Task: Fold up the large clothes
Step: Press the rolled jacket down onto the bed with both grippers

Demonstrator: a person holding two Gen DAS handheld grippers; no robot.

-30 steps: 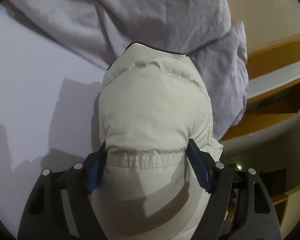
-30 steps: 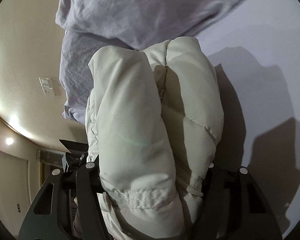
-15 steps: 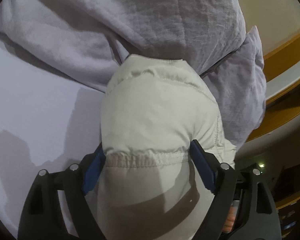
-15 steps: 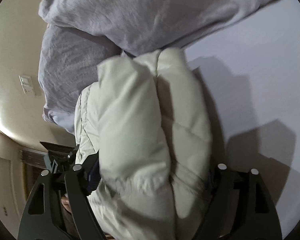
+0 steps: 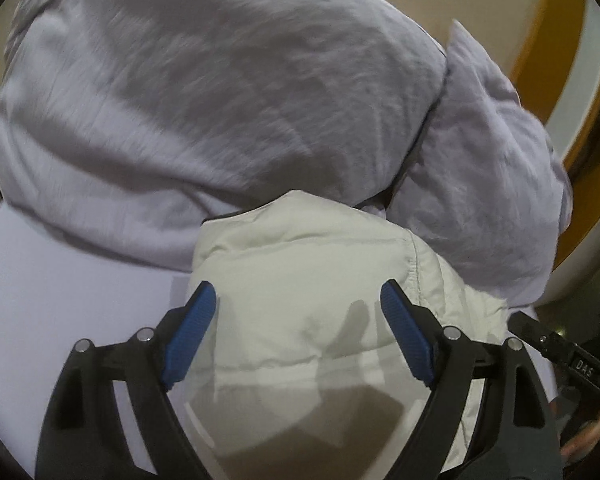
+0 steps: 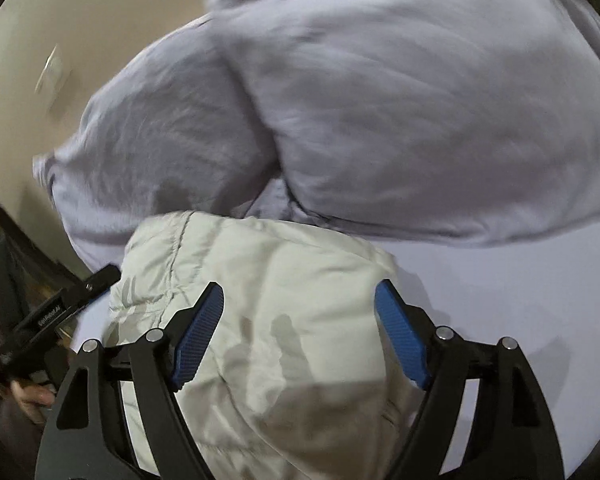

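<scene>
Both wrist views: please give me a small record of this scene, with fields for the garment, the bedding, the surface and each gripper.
garment: cream quilted puffer jacket, bundled on the bed
bedding: crumpled lavender duvet, heaped just behind the jacket
surface: pale lavender bed sheet
left gripper: open, blue fingers spread over the jacket
right gripper: open, over the jacket

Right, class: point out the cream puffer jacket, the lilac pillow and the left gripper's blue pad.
cream puffer jacket [image 5: 300, 280], left wrist view, on its quilted top panel.
lilac pillow [image 6: 440, 112], right wrist view, on its wrinkled face.
left gripper's blue pad [image 5: 190, 334], left wrist view, mid-pad.
</scene>
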